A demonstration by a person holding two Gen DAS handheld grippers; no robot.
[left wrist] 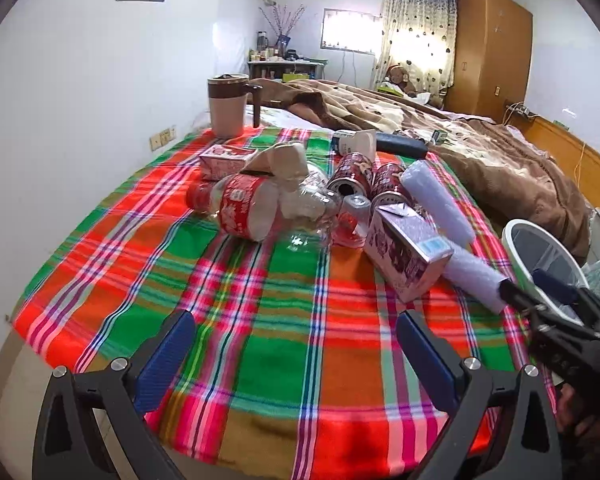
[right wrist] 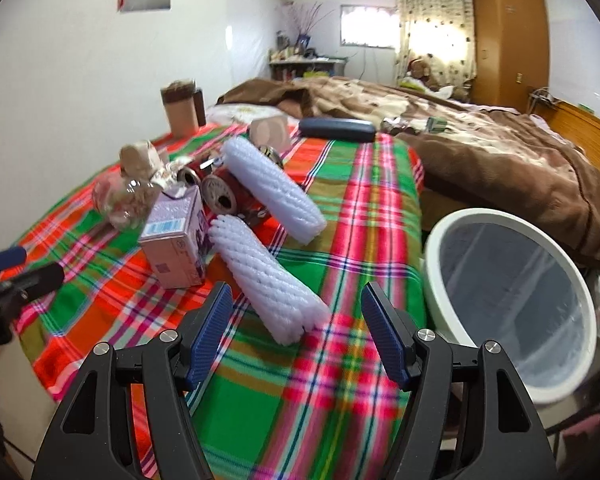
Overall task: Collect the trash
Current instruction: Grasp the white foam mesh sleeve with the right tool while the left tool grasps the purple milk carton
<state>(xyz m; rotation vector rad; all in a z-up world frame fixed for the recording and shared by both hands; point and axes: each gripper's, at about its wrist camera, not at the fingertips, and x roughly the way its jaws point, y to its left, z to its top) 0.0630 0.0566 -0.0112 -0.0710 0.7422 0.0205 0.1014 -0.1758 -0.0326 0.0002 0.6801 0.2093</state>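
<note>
printing on cartons and bottle illegible

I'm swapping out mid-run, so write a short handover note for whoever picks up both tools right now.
Left tool: open, empty, over the plaid cloth.
Right tool: open, empty, just short of the near foam sleeve.
Trash is piled on the cloth: second foam sleeve, purple carton, red cans, plastic bottle.
White bin stands at the bed's right edge; nothing seen inside.
Done: nothing evident. Left: everything.
</note>
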